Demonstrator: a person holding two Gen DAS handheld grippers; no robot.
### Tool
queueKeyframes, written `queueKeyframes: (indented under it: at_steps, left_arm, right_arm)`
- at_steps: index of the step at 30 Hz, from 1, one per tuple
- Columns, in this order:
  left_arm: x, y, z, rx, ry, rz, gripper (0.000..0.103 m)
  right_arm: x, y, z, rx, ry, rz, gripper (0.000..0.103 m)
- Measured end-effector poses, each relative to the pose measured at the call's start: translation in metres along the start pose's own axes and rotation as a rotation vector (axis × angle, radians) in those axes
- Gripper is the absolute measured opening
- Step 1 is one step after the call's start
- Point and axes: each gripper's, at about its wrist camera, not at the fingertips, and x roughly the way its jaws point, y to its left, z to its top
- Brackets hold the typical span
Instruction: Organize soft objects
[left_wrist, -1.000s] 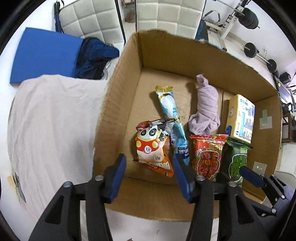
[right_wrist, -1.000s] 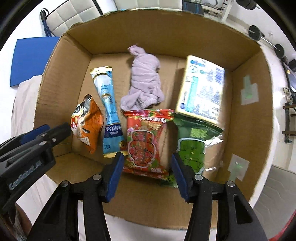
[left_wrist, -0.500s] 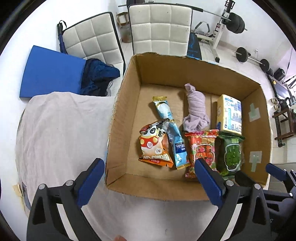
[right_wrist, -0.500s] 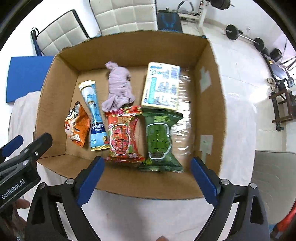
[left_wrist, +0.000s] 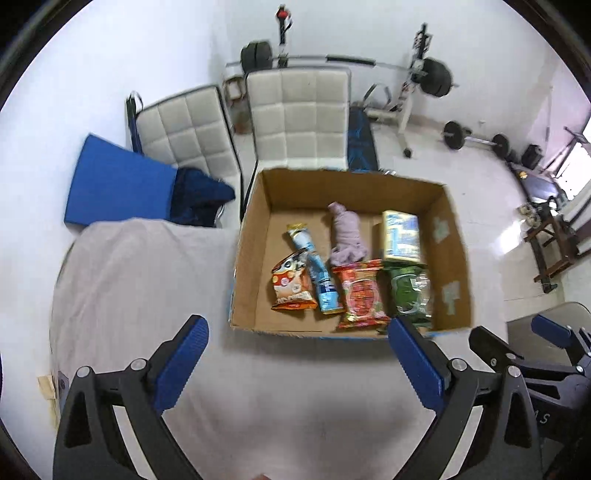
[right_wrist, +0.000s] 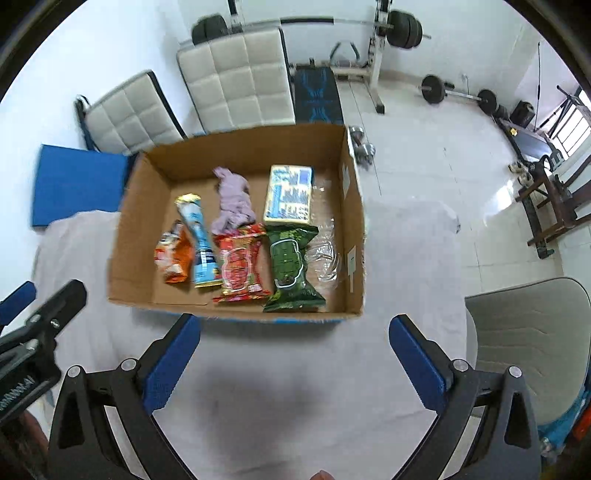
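A cardboard box (left_wrist: 251, 258) (right_wrist: 133, 236) stands on a table with a white cloth. Inside lie an orange snack bag (left_wrist: 291, 286) (right_wrist: 173, 258), a blue stick pack (left_wrist: 317, 269) (right_wrist: 197, 240), a lilac cloth roll (left_wrist: 345, 232) (right_wrist: 232, 199), a red packet (left_wrist: 360, 293) (right_wrist: 240, 264), a green packet (left_wrist: 408, 291) (right_wrist: 290, 266) and a yellow-blue tissue pack (left_wrist: 400, 236) (right_wrist: 290, 195). My left gripper (left_wrist: 295, 354) and right gripper (right_wrist: 293, 354) are both wide open and empty, held above the cloth in front of the box.
The white tablecloth (left_wrist: 140, 280) spreads left of the box. Two white padded chairs (left_wrist: 299, 118), a blue mat (left_wrist: 114, 184) and gym weights (left_wrist: 436, 77) stand behind. A grey chair (right_wrist: 524, 332) is at the right.
Both grippers opened wide and pulled back and up out of the box. The orange bag and the red packet stay lying inside.
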Motion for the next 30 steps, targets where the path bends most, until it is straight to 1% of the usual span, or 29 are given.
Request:
queueKeyframes:
  at_steps: [4, 7, 9, 15, 18, 20, 24, 30]
  left_arm:
    - [-0.052, -0.003, -0.019, -0.010, -0.072, -0.023, 0.100]
    - [-0.080, -0.004, -0.031, -0.010, -0.100, -0.026, 0.100]
    - [-0.098, -0.005, -0.038, -0.004, -0.116, -0.031, 0.100]
    - [-0.147, -0.004, -0.057, -0.005, -0.154, -0.043, 0.100]
    - [-0.162, -0.002, -0.065, -0.015, -0.174, -0.047, 0.100]
    - [-0.174, 0.000, -0.069, -0.028, -0.186, -0.055, 0.100]
    - [-0.190, -0.002, -0.075, -0.023, -0.202, -0.043, 0.100]
    - [-0.206, -0.007, -0.086, -0.008, -0.218, -0.029, 0.100]
  right_arm:
    - [-0.054, -0.004, -0.023, -0.007, -0.067, -0.006, 0.103]
    - [-0.092, -0.008, -0.044, -0.006, -0.111, -0.004, 0.103]
    - [-0.119, -0.012, -0.060, -0.004, -0.145, 0.012, 0.103]
    - [-0.176, -0.019, -0.097, -0.010, -0.195, 0.023, 0.103]
    - [-0.202, -0.020, -0.114, -0.014, -0.214, 0.045, 0.103]
    - [-0.219, -0.021, -0.123, -0.019, -0.233, 0.042, 0.103]
    - [-0.249, -0.021, -0.140, -0.031, -0.265, 0.045, 0.103]
    - [-0.273, -0.023, -0.153, -0.040, -0.293, 0.028, 0.103]
